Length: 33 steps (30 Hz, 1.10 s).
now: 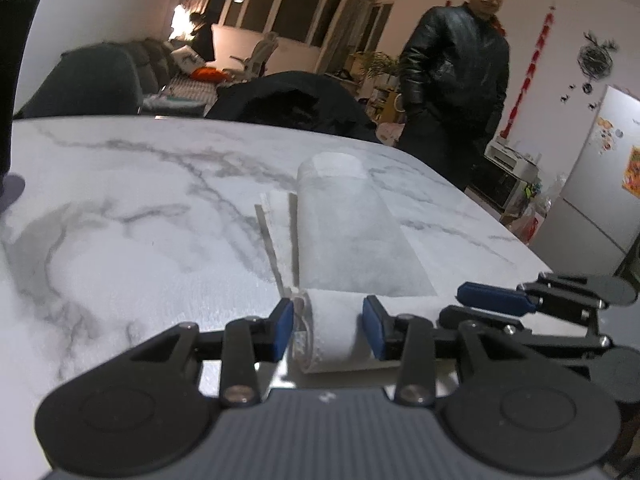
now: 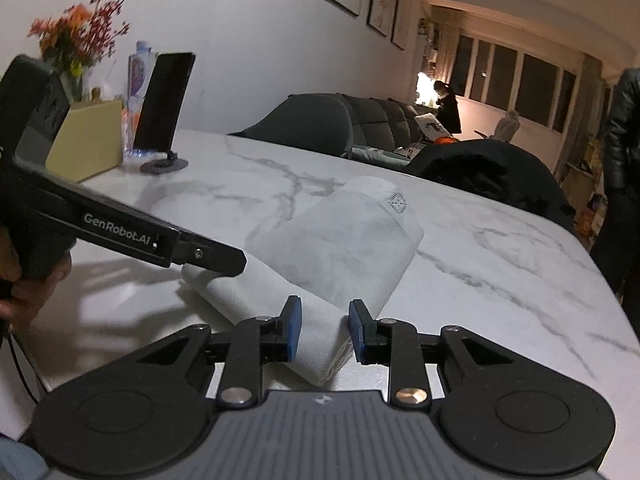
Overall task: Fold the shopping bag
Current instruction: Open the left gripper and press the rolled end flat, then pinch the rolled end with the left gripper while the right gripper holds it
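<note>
- White shopping bag (image 1: 348, 236), folded narrow, lies on the marble table (image 1: 120, 200), near end rolled.
- Left gripper (image 1: 327, 324) and right gripper (image 2: 325, 330) straddle the roll, jaws apart.
- Risk: unpinched, the springy roll may unfurl.

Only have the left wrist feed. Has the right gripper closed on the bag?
Observer: No. The right gripper is open, with its fingers on either side of the end of the bag's roll.
Operator: Anything on the table that I can't see?
Observer: A phone on a stand at the far corner, beside a yellow box. Both are well away from the bag.
Operator: What about the bag's far end?
Observer: There's a stitched square on its top face.
</note>
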Tool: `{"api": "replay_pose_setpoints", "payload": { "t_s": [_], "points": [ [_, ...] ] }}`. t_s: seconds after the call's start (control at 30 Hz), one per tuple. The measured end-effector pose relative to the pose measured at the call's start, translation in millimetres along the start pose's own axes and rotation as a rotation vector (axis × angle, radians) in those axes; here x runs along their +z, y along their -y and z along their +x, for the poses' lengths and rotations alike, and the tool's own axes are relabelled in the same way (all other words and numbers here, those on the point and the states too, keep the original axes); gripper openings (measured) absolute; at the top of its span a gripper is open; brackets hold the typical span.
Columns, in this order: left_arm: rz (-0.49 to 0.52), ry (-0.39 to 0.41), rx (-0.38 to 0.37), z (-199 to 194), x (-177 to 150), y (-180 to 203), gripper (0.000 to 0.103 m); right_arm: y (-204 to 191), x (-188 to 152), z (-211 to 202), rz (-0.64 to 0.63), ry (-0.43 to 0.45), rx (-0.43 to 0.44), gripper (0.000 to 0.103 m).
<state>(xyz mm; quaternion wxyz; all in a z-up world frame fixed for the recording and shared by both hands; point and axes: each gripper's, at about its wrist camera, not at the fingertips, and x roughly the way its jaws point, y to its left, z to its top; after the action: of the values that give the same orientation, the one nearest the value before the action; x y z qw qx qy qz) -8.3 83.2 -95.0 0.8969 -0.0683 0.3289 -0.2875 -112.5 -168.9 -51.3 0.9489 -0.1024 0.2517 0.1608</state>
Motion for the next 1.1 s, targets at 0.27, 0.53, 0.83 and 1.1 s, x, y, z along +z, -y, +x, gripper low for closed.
{"api": "replay_pose_setpoints", "payload": {
  "t_s": [0.27, 0.53, 0.83, 1.1],
  "points": [
    [0.061, 0.007, 0.001, -1.0, 1.7, 3.1, 0.037, 0.3, 1.0, 0.1, -0.027, -0.009, 0.004, 0.028],
    [0.137, -0.007, -0.005, -6.3, 9.5, 4.8, 0.033, 2.6, 2.6, 1.5, -0.037, -0.015, 0.015, 0.028],
    [0.273, 0.008, -0.038, -11.4, 17.3, 18.7, 0.033, 3.6, 4.1, 2.0, -0.047, -0.019, 0.026, 0.028],
    [0.568, -0.061, -0.108, 1.5, 8.8, 47.2, 0.03, 7.0, 4.2, 2.0, -0.054, -0.021, 0.05, 0.028]
  ]
}}
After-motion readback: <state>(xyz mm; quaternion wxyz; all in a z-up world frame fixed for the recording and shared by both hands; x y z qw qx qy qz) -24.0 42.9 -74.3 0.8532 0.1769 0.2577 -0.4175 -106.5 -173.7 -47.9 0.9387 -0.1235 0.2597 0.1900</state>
